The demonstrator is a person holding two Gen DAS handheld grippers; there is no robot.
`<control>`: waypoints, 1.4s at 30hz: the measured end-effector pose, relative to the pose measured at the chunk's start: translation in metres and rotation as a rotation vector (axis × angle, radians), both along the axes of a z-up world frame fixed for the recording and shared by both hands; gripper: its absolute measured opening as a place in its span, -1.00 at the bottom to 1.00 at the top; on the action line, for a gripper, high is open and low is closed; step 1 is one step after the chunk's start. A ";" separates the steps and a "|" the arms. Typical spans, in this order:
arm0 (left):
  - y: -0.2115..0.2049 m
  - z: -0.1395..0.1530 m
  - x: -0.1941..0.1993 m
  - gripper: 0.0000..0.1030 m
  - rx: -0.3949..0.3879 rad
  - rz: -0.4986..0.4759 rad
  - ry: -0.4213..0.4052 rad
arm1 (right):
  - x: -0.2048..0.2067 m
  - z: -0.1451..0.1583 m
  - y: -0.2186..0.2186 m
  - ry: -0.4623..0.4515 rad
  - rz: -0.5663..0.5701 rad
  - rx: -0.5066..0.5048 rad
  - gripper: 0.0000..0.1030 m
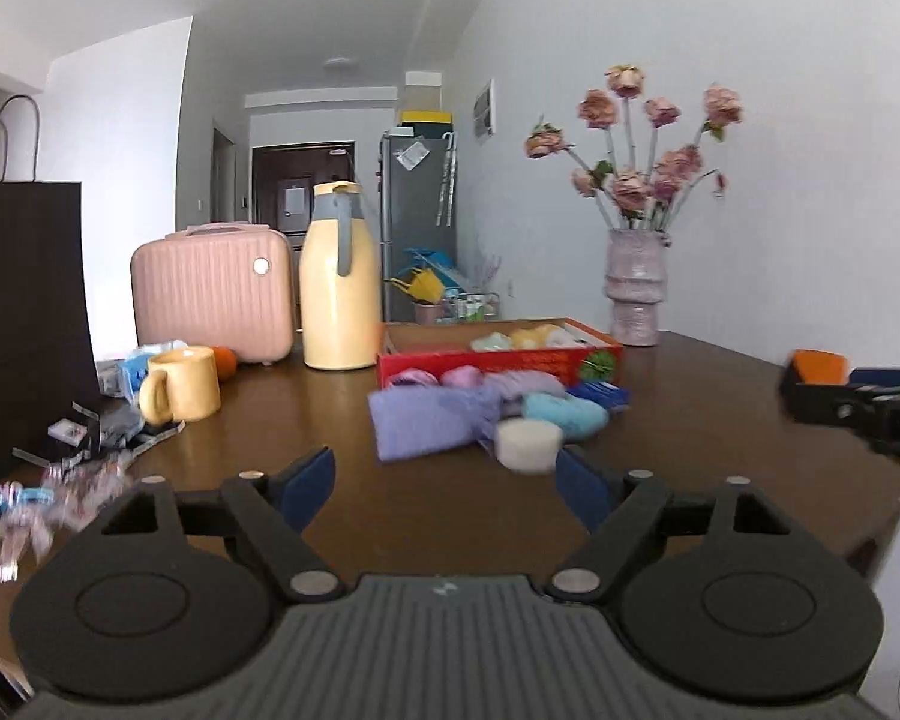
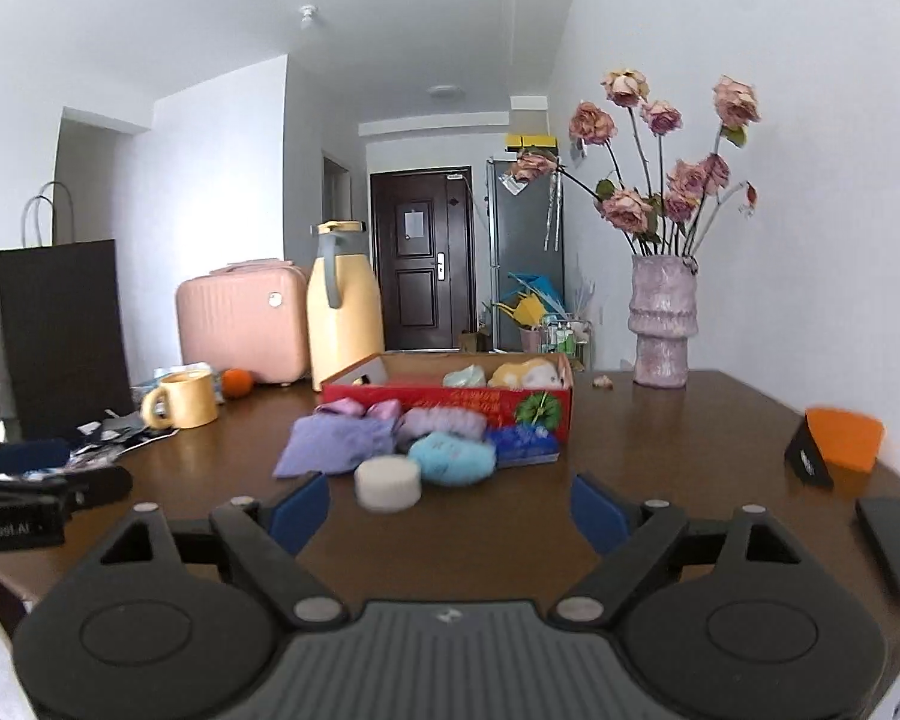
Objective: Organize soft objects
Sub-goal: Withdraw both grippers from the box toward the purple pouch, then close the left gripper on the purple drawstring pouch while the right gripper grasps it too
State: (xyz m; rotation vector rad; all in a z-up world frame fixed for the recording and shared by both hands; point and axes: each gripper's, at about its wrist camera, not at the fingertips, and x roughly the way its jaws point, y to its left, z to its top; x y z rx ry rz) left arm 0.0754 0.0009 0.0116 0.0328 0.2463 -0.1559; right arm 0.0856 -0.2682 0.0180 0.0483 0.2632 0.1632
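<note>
White foam puck [image 2: 387, 483] looks light, squashy; grip its sides. At its 12 o'clock, red box [image 2: 450, 405]. Both jaws apart, empty.

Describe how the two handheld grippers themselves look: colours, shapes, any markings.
Both match. The left gripper and right gripper each have a grey ribbed central body with a small pale logo, two round black discs beside it, black linkage arms with silver rivets, and blue fingers. No cables or sleeves show.
</note>
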 end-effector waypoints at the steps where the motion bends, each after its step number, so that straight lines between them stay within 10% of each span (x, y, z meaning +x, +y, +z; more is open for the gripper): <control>1: -0.001 -0.002 -0.010 0.73 0.004 -0.025 -0.006 | -0.008 -0.004 0.002 0.010 0.007 0.009 0.70; 25: 0.022 -0.018 0.092 0.74 -0.062 0.026 0.148 | 0.081 -0.025 0.017 0.137 0.030 0.013 0.70; 38: 0.054 -0.026 0.301 0.57 -0.207 -0.070 0.327 | 0.310 -0.033 0.053 0.310 0.235 0.154 0.32; 42: 0.065 -0.048 0.335 0.05 -0.318 -0.107 0.425 | 0.359 -0.048 0.065 0.384 0.251 0.182 0.18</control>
